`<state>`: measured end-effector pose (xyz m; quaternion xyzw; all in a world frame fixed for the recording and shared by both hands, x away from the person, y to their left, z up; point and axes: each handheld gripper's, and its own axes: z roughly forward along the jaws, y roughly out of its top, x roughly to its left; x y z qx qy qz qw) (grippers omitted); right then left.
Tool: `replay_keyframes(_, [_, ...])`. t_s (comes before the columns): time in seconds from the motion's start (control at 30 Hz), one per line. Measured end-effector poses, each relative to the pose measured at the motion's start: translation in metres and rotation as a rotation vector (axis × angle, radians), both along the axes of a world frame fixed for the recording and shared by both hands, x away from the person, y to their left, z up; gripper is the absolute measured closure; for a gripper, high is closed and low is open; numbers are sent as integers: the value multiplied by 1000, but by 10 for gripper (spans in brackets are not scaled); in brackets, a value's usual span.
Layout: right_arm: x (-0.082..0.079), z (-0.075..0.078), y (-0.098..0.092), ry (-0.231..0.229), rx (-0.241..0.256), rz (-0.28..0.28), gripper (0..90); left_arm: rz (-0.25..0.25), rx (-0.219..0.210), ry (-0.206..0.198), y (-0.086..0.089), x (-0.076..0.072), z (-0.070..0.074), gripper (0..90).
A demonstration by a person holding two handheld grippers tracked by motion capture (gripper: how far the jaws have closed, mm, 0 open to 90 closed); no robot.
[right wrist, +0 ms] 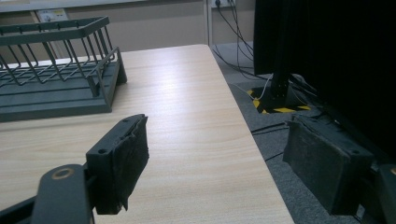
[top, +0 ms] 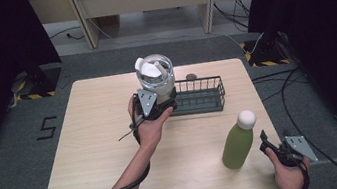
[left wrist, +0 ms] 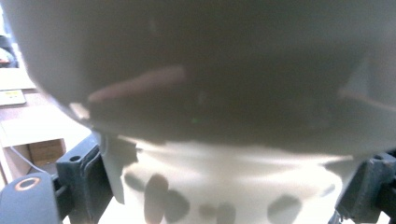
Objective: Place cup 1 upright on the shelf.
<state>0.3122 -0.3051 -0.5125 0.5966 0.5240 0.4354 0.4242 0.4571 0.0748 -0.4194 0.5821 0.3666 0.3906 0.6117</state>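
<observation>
A clear round jar (top: pixel 155 74) with a white top is held up at the left end of the dark wire basket (top: pixel 207 104). My left gripper (top: pixel 159 102) is shut on the jar's lower part. In the left gripper view the jar (left wrist: pixel 224 154) is very close, white below and grey above, with a black jaw pressed to each side. A green bottle (top: pixel 238 145) with a round white cap stands upright near the table's front right. Just right of it my right gripper (top: pixel 273 140) is open and holds nothing. Its jaws stand wide apart over the table's right edge in the right gripper view (right wrist: pixel 219 168).
The wire basket (right wrist: pixel 56 88) sits at mid-table toward the back. A small dark disc (top: pixel 191 76) lies behind it. The wooden table (top: pixel 99 150) has bare room on its left half. Black stands and cables are on the carpet at both sides.
</observation>
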Motion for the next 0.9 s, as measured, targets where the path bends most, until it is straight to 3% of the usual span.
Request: replay_keyframes(0.9, [1, -1, -1, 0, 6, 0, 216, -13, -13, 9, -21, 19, 6, 102])
